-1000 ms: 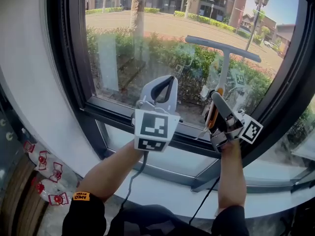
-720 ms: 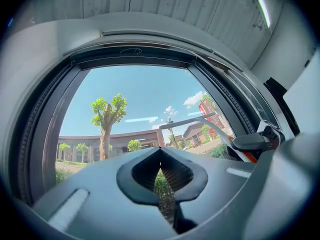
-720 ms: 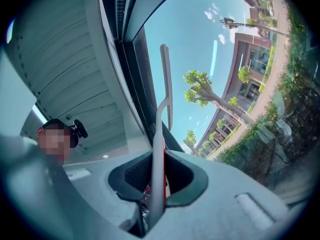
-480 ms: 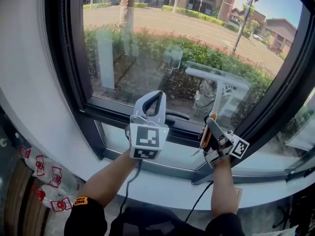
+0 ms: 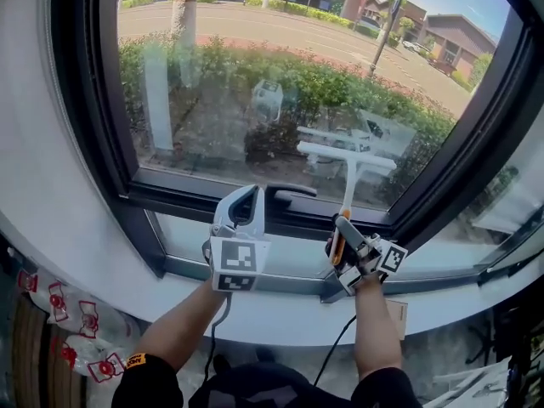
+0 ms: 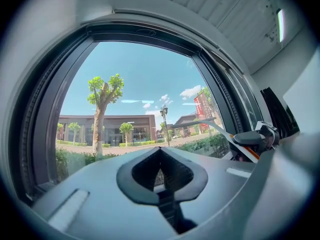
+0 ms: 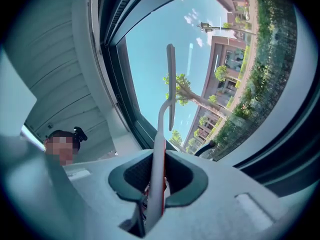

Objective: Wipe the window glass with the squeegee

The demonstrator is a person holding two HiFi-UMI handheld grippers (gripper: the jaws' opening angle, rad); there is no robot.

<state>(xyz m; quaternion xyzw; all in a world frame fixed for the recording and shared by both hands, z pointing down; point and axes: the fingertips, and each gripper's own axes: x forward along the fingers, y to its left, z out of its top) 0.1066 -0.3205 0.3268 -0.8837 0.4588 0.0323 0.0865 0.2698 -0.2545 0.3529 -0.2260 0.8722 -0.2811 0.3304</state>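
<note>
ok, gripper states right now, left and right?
Left gripper: shut, empty.
Right gripper: shut on the squeegee handle.

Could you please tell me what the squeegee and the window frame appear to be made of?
The squeegee has a pale, smooth stem, probably plastic or painted metal, with an orange grip. The window frame looks black and matte, likely coated metal.

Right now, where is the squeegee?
In the head view the squeegee is clamped by the right gripper, its blade low over the window glass, right of centre, just above the bottom frame.
</note>
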